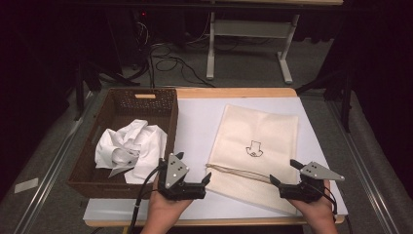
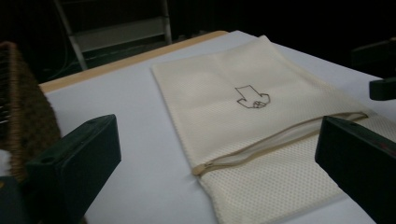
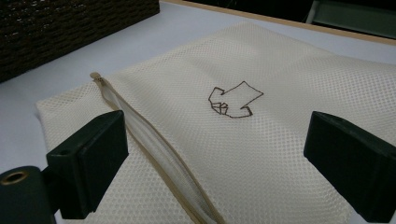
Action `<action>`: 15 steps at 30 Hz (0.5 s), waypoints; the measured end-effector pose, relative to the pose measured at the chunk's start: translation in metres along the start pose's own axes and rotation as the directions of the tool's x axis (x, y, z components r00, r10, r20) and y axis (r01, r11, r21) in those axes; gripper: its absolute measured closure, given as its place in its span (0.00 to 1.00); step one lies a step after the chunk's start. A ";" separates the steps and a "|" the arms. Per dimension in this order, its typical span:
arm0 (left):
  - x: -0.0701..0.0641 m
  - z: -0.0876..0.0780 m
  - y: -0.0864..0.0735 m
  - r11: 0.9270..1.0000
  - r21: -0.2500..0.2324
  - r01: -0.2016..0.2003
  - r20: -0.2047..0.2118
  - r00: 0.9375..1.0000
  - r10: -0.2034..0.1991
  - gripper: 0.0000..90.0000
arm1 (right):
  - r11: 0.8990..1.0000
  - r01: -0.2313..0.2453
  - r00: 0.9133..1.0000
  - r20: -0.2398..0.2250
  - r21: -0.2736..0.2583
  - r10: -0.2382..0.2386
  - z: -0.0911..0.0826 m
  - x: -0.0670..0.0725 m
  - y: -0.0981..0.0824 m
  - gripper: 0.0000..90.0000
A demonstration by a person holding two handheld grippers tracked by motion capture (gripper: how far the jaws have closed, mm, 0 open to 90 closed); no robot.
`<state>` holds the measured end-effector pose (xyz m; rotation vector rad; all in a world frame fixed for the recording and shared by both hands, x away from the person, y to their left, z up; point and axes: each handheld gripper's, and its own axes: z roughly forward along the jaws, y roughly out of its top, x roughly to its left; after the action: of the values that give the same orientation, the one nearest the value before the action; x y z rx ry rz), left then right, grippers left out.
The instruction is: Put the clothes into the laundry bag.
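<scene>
Left gripper (image 1: 193, 171) released, at mesh bag's (image 1: 258, 146) near-left corner | right gripper (image 1: 283, 171) released, over bag's near-right edge | bag flat on white surface (image 1: 197, 117); zipper (image 2: 280, 142) partly open | basket (image 1: 119, 109) of white cloth (image 1: 129, 148) left

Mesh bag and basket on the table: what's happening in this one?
A person holds a gripper in each hand near the table's front edge. The left gripper and right gripper are both open, flanking the near end of a cream mesh bag whose zipper is partly open. Neither touches it. A crumpled white cloth sits in the wicker basket.
</scene>
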<state>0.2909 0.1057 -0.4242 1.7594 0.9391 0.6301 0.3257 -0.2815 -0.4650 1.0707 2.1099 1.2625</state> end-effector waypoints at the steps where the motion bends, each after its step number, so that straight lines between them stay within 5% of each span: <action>1: 0.006 -0.004 0.001 1.000 -0.005 0.005 -0.015 1.000 -0.005 0.01 | 1.000 0.001 1.000 0.001 -0.002 -0.001 0.000 0.000 0.000 0.08; 7: 0.035 -0.020 0.000 1.000 -0.006 0.029 -0.121 0.992 -0.029 0.00 | 1.000 -0.007 1.000 0.023 -0.009 0.008 0.001 -0.002 -0.002 0.02; 15: 0.062 -0.033 -0.003 0.998 -0.007 0.068 -0.175 0.982 -0.068 0.00 | 1.000 -0.006 0.999 0.032 -0.020 0.007 0.000 -0.007 -0.001 0.01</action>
<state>0.2993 0.1749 -0.4152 1.6840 1.1138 0.7496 0.3290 -0.2871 -0.4662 1.0835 2.0672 1.2584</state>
